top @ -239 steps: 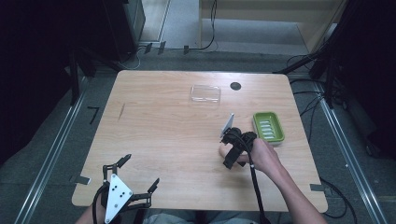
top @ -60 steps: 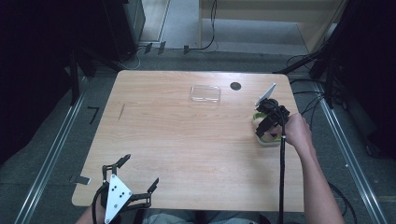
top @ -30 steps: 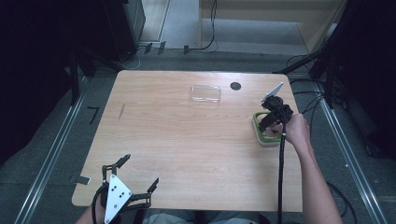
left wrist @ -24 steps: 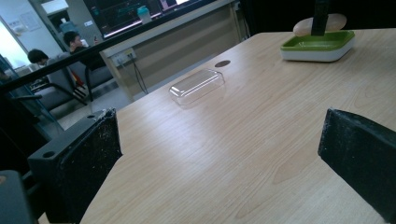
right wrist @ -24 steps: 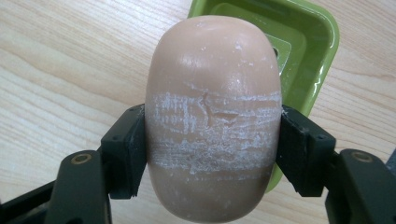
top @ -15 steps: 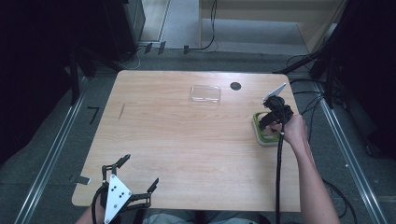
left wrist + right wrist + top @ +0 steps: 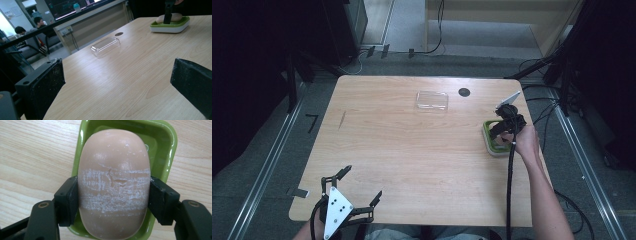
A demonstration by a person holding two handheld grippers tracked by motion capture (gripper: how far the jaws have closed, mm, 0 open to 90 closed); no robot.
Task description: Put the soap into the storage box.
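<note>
1. Lowering the soap point(image 7: 113, 185) into the green dish point(image 7: 165, 142), my right tongs point(image 7: 113, 202) are clamped across the bar's middle, one pad on each long side. Eight seconds ago this hand was nearer the centre of the desk, left of the dish; now it sits over the dish at the right edge of the desk point(image 7: 412, 150).
2. That shift means the carry is about done. From the left tongs' camera the soap point(image 7: 172, 17) looks to lie on or just above the dish point(image 7: 170, 25), with a black jaw standing in front of it. I cannot tell whether the bar already rests on the dish floor. I judge that the release is what remains.
3. My left tongs point(image 7: 353, 186) stand wide and empty at the near left corner of the desk, well apart from the work.
4. Around it: a clear plastic lid point(image 7: 432, 100) lies at the far middle of the desk, and a dark round hole point(image 7: 464, 92) is just right of it. Both are well clear of the dish.
5. Nothing blocks the placing. My one worry is the dish's closeness to the desk's right edge, where a sideways nudge could push it.
</note>
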